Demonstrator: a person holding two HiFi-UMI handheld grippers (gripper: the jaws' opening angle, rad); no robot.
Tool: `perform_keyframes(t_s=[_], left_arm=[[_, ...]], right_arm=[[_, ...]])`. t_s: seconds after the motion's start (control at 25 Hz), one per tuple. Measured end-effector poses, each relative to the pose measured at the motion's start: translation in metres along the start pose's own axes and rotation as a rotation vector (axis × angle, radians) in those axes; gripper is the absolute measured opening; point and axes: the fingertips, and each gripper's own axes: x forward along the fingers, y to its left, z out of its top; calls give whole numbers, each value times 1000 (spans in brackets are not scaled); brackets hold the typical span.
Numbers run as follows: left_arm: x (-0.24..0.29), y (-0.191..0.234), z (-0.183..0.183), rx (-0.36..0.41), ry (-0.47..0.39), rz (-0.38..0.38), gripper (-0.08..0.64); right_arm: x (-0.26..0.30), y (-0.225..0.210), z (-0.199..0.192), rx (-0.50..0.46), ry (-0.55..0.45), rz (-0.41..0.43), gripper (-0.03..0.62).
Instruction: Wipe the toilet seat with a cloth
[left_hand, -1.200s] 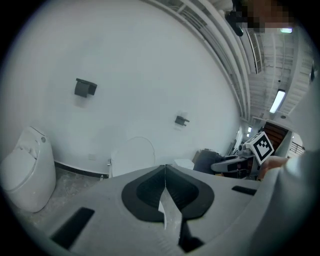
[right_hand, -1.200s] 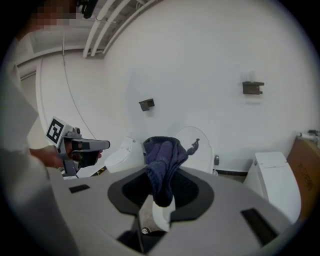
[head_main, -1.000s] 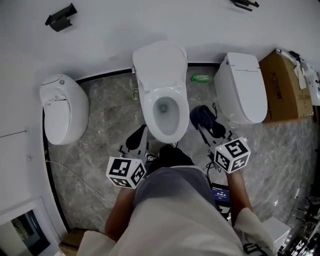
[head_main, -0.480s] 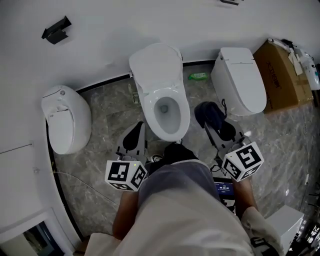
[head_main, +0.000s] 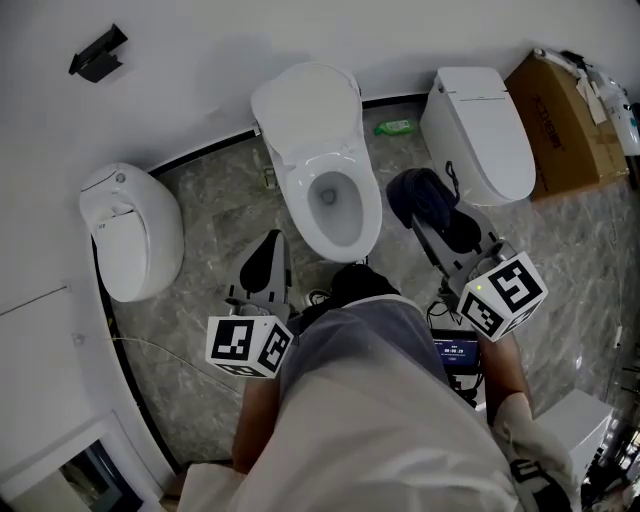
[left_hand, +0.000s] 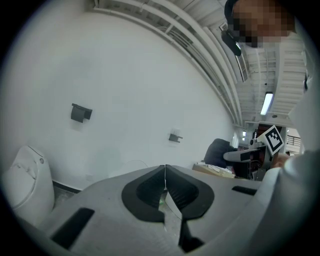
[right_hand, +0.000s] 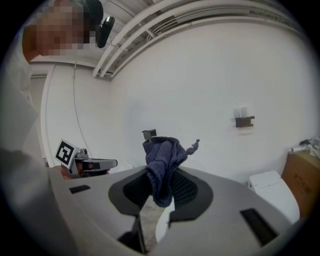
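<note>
1. The toilet (head_main: 298, 205) is standing open in front of me, lid up against the wall, with nothing touching its seat.
2. Both my tongs are sitting higher than a second ago, coming up beside the bowl instead of going down onto it, so I judge wiping is not starting yet.
3. My right tongs (right_hand: 160, 192) are clamping the dark blue cloth (right_hand: 162, 162), which is bunching up above the tips, right of the bowl and clear of the seat.
4. My left tongs (left_hand: 165, 182) are pressing fully together on nothing, left of the bowl's front.
</note>
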Motion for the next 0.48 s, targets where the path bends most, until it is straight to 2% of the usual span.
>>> perform_keyframes(t_s=[0.48], left_arm=[[-2,7,-5,-10,15,0,9]], right_arm=[[6,1,-3,-6,17,4,86]])
